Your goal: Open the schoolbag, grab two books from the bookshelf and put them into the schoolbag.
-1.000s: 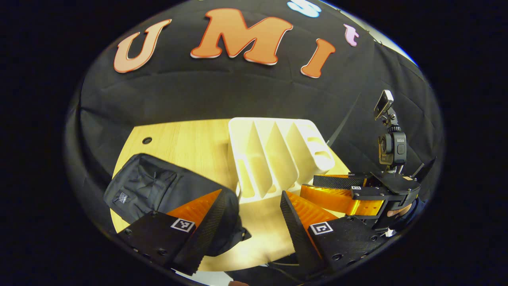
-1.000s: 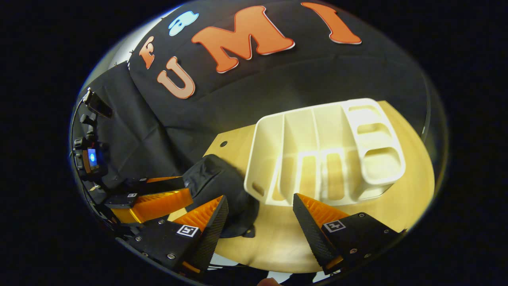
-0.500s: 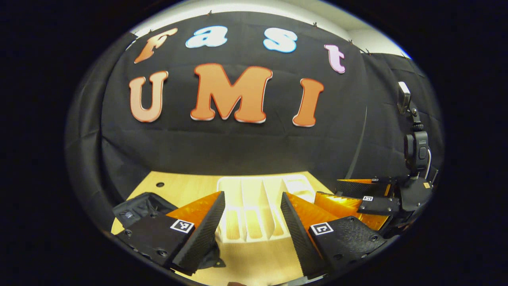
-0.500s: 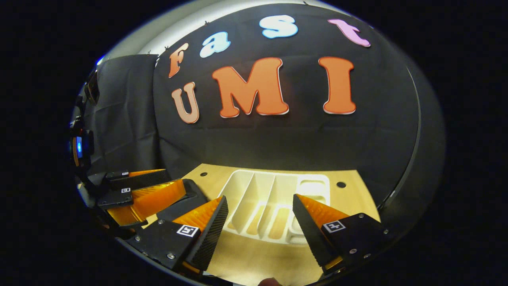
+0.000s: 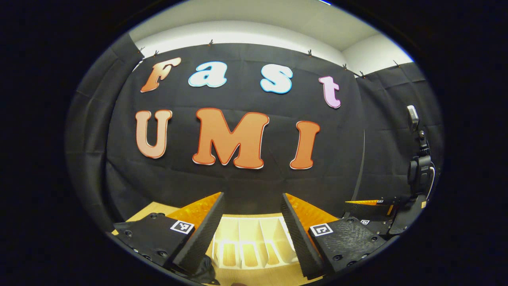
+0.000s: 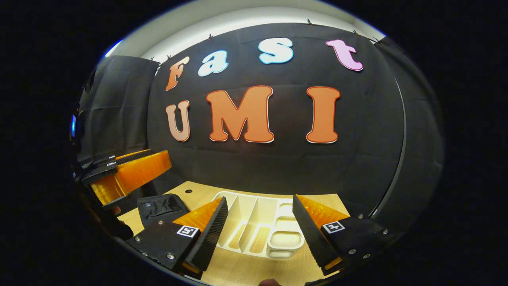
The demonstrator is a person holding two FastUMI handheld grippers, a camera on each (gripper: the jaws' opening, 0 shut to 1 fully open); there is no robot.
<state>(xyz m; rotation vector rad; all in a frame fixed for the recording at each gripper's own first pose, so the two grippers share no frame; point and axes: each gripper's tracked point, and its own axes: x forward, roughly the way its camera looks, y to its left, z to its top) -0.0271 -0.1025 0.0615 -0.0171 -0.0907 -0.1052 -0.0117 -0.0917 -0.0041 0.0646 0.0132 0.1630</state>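
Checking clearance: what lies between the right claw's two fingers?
In the right gripper view, the white bookshelf on the wooden table shows through the open right claw.

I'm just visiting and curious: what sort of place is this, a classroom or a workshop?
Likely a staged recording booth: black cloth wall, a wooden table with a white bookshelf and black schoolbag.

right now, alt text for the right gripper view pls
The right hand-held gripper hangs open above a white bookshelf with bare slots on a wooden table. A black schoolbag lies left of it, the left hand-held gripper beyond.
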